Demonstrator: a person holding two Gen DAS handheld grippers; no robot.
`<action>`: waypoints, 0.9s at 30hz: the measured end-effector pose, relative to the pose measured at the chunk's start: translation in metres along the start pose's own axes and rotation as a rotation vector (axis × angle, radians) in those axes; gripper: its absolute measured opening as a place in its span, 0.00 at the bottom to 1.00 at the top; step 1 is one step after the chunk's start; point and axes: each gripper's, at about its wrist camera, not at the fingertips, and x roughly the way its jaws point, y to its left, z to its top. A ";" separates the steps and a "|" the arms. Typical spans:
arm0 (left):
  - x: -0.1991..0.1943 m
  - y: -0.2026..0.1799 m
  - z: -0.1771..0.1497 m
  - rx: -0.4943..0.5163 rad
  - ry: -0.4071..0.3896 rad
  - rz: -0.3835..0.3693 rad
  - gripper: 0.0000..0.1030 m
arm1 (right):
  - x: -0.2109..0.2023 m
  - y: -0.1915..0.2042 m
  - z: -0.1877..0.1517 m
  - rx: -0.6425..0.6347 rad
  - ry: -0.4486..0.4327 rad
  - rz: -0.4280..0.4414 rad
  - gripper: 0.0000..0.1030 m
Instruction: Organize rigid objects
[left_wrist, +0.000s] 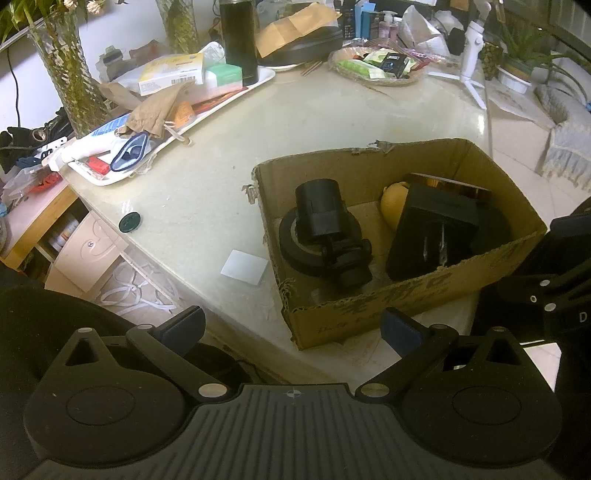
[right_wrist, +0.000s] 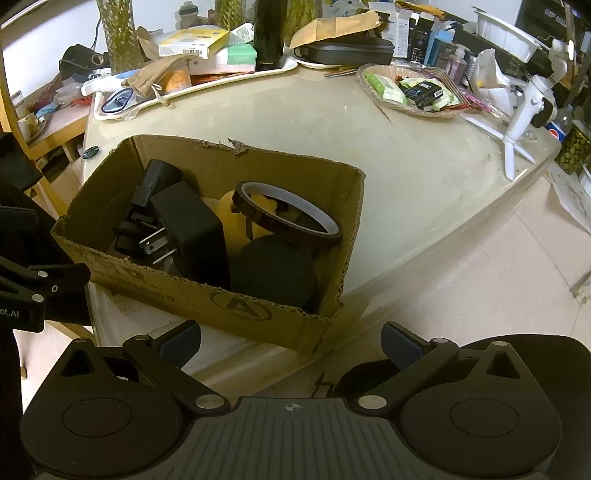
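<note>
An open cardboard box (left_wrist: 417, 295) (right_wrist: 229, 299) stands at the table's near edge. In it lie a black cylinder part (left_wrist: 321, 210) on a black tape roll (left_wrist: 291, 243), a black plug adapter (left_wrist: 432, 236) (right_wrist: 192, 236), a yellow object (left_wrist: 393, 205) (right_wrist: 232, 221), a brown tape ring (right_wrist: 291, 218) and a black round lid (right_wrist: 273, 269). My left gripper (left_wrist: 291, 332) is open and empty, in front of the box. My right gripper (right_wrist: 291, 343) is open and empty, also in front of it. Each gripper shows at the edge of the other's view.
A white card (left_wrist: 244, 266) and a dark green cap (left_wrist: 129, 222) lie on the table left of the box. A cluttered white tray (left_wrist: 229, 99), a wicker basket (right_wrist: 413, 92) and a white tripod (right_wrist: 524, 118) stand at the back. Floor lies to the right.
</note>
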 end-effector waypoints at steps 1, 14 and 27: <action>0.000 0.000 0.000 0.000 0.001 0.001 1.00 | 0.000 0.000 0.000 0.000 0.000 0.000 1.00; 0.001 0.000 0.000 0.002 0.004 0.004 1.00 | 0.001 0.001 -0.001 -0.003 0.003 -0.003 1.00; 0.001 0.000 0.000 0.003 0.006 0.004 1.00 | 0.001 0.001 -0.001 -0.002 0.004 -0.003 1.00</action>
